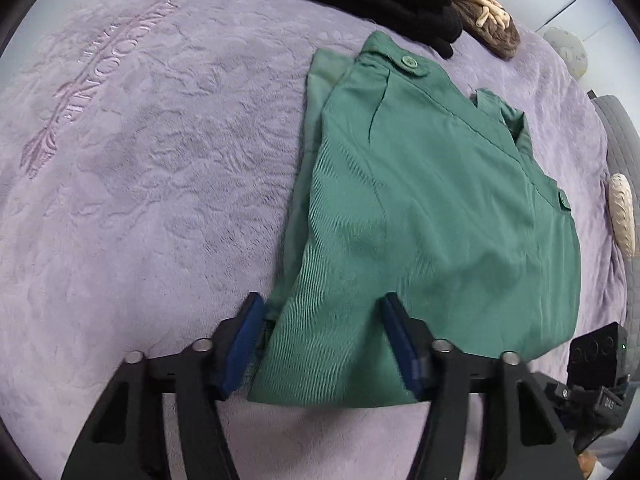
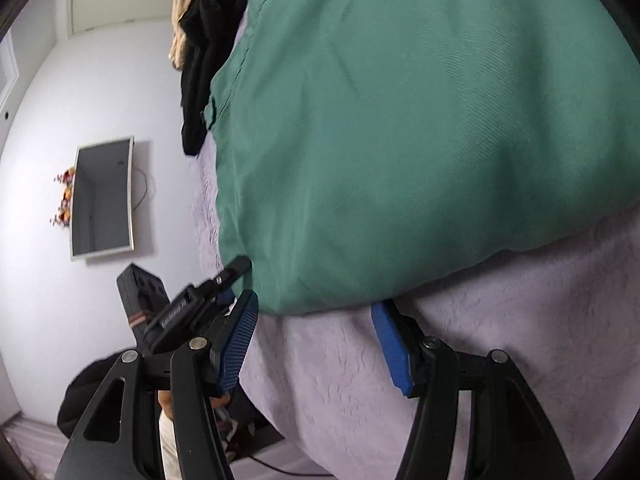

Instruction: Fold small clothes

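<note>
Green shorts lay folded at 12 o'clock of left tongs and right tongs, both wide.

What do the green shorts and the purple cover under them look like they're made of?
The green shorts look like a woven twill, perhaps cotton: fine diagonal ribs, a matte face, crisp seams and a matching button. The purple cover looks like a plush fleece or velvety blanket: soft nap, embossed swirls and stitched lettering. Exact fibres cannot be told.

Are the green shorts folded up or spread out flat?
Folded. The green shorts lie doubled on the purple blanket, with a second layer's edge peeking out along one side.
</note>
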The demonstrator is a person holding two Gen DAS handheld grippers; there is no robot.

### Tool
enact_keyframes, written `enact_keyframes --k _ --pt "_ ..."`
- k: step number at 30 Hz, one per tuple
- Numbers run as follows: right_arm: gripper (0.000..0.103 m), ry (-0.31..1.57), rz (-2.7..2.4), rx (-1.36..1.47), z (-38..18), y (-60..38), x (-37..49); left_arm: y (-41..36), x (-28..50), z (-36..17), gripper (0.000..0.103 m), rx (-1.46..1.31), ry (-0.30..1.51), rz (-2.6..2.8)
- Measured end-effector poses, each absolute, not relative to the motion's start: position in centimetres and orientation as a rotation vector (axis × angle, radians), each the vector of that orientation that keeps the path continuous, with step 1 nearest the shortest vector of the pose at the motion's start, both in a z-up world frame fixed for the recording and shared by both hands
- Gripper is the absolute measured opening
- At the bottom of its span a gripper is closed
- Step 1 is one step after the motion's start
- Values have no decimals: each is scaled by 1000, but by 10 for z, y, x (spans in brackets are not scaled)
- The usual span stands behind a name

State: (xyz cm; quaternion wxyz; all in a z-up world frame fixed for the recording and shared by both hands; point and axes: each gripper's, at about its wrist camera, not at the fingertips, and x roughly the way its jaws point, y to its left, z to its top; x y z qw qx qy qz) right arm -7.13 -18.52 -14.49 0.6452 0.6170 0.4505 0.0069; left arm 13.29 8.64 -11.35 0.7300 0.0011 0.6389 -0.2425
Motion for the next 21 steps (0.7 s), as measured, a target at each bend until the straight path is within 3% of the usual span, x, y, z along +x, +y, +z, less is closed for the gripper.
enact_keyframes --k 1,2,3,8,9,15,21 --pt "57 997 -12 1439 -150 -185 -68 86 133 -116 39 11 1408 -551" --pt "43 968 -22 1466 -152 -186 -66 87 134 -117 28 10 1409 -568" --pt "13 966 -36 1460 -150 -188 -62 89 135 -117 11 -6 1417 -595" --pt "10 977 -22 1282 -117 -189 -52 104 127 -88 9 -47 1341 -727" --pt "10 991 -28 1274 -117 -188 -54 108 125 -88 5 -44 1340 -737" --pt "9 1101 -102 1327 -160 -172 -68 131 104 -134 4 3 1417 -697" --pt "14 1153 -2 1204 -122 -170 -69 137 97 -117 5 54 1375 -664"
